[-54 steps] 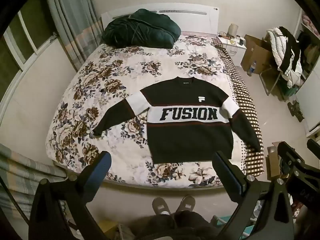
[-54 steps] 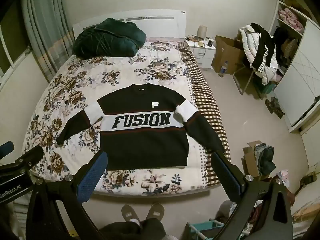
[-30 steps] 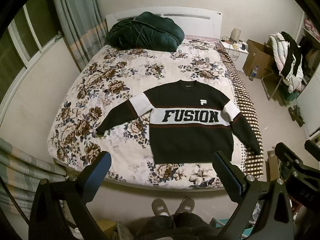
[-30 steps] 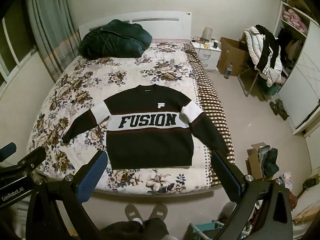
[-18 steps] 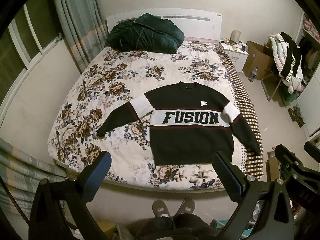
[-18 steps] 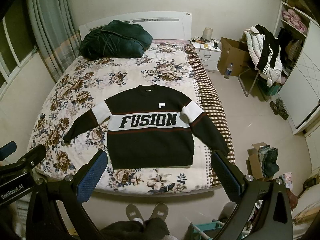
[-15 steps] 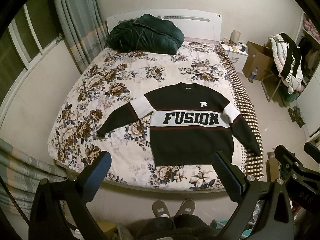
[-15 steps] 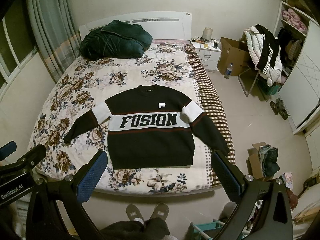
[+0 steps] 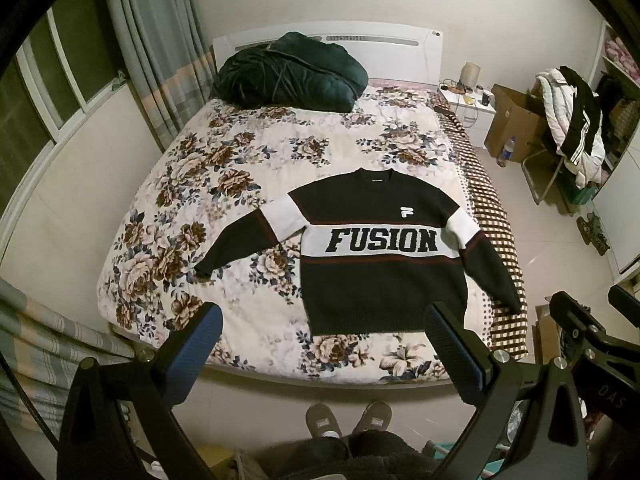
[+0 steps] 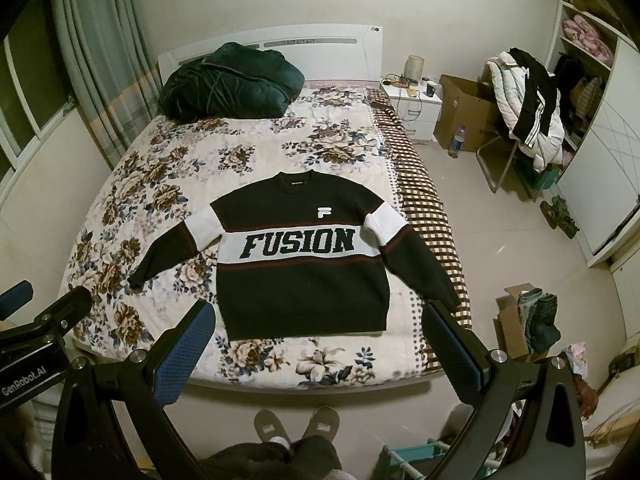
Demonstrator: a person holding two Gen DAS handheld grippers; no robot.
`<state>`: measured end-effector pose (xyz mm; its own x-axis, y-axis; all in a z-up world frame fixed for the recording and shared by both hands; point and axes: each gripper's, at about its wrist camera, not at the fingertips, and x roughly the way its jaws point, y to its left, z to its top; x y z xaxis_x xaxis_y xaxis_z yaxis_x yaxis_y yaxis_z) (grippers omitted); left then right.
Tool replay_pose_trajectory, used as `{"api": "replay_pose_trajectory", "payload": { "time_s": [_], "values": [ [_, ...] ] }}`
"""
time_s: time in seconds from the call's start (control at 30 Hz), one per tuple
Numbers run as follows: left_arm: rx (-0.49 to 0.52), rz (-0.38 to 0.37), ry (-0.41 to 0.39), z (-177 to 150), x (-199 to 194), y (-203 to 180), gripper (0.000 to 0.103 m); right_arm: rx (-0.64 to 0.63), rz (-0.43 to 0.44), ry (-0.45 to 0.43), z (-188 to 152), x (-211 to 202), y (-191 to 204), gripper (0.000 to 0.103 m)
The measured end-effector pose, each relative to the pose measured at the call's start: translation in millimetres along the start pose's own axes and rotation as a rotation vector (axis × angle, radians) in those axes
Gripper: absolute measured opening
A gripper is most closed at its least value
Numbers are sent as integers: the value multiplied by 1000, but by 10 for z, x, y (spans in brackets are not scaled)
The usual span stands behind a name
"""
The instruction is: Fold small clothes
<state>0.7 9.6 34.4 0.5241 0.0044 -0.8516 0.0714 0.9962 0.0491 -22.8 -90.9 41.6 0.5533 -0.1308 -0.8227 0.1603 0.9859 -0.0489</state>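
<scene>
A black sweater (image 9: 376, 280) with a white "FUSION" band lies flat, face up, sleeves spread, on the near right part of the flowered bed (image 9: 248, 168). It also shows in the right wrist view (image 10: 304, 284). Its right sleeve reaches the checked bed edge. My left gripper (image 9: 324, 340) is open and empty, held above the foot of the bed, short of the sweater's hem. My right gripper (image 10: 318, 338) is open and empty at the same height, to the right of the left one.
A dark green bundled duvet (image 9: 288, 74) sits at the headboard. A white nightstand (image 10: 412, 110), a cardboard box (image 10: 466, 112) and a chair piled with clothes (image 10: 528, 116) stand right of the bed. A small box of clothes (image 10: 528, 326) lies on the floor. The person's feet (image 10: 296, 426) stand at the bed's foot.
Both grippers have drifted slightly, so the bed and sweater sit a little lower and more to the right in view. The sweater has not moved. Both jaws stay open.
</scene>
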Motion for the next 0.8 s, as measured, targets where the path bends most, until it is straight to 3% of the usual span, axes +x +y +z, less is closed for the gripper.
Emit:
{"api": "replay_pose_trajectory", "payload": {
  "time_s": [0.8],
  "values": [
    [-2, 1, -9, -54, -14, -11, 103, 2, 5, -2, -20, -29, -9, 103]
  ]
}}
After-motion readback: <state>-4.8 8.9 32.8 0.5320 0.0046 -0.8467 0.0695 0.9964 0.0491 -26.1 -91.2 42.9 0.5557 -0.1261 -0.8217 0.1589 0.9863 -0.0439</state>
